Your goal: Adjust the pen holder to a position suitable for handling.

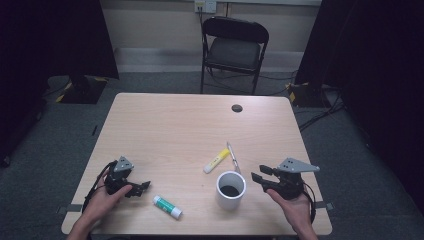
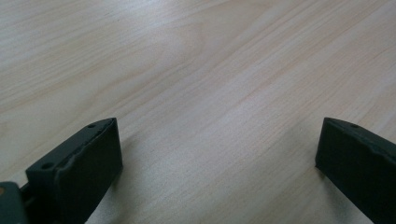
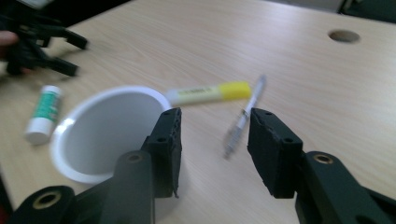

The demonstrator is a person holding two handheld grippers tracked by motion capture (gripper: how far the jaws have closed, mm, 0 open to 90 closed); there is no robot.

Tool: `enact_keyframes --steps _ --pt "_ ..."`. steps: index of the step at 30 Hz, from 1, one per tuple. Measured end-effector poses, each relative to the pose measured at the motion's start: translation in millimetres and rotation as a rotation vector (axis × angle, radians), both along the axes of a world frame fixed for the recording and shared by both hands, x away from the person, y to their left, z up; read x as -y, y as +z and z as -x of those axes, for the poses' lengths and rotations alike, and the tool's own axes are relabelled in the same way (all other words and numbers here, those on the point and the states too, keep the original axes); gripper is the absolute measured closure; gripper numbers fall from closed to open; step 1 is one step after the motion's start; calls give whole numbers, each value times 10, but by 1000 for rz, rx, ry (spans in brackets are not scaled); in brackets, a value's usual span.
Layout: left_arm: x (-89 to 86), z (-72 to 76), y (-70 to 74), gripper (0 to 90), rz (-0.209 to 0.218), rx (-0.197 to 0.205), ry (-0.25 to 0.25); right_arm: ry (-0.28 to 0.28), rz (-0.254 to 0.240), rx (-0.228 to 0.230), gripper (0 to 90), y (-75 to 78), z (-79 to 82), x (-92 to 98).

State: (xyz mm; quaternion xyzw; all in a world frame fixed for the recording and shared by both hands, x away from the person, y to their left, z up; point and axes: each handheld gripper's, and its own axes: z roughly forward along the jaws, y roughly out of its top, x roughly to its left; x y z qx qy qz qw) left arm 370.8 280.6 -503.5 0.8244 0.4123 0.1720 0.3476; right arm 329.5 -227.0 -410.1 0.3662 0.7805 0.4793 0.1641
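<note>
A white cup (image 1: 231, 190) stands near the table's front edge, just left of my right gripper (image 1: 257, 172). In the right gripper view the cup (image 3: 107, 130) sits below and left of the right gripper (image 3: 215, 116), whose jaws stand partly apart with nothing between them. A yellow highlighter (image 1: 216, 161) (image 3: 210, 92) and a pen (image 1: 232, 157) (image 3: 243, 116) lie behind the cup. A green-and-white glue stick (image 1: 167, 207) (image 3: 44, 113) lies at the front. To its left my left gripper (image 1: 141, 188) (image 2: 219, 135) rests low over bare wood, jaws wide and empty.
The light wooden table (image 1: 175, 130) has a round cable hole (image 1: 237, 108) (image 3: 343, 35) near its far edge. A black folding chair (image 1: 234, 47) stands behind the table. Dark curtains hang at both sides. The left gripper (image 3: 42, 42) appears blurred at the far left of the right gripper view.
</note>
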Motion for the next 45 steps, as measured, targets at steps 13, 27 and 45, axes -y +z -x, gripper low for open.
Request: enact_keyframes --steps 13,27,45 --pt "0 0 -1 0 1 0 0 185 -4 3 627 21 13 -376" --pt "0 1 0 0 0 0 0 171 0 -13 620 -103 -67 -397" --pt "3 1 0 0 0 -2 4 135 54 -75 720 -248 -194 -500"
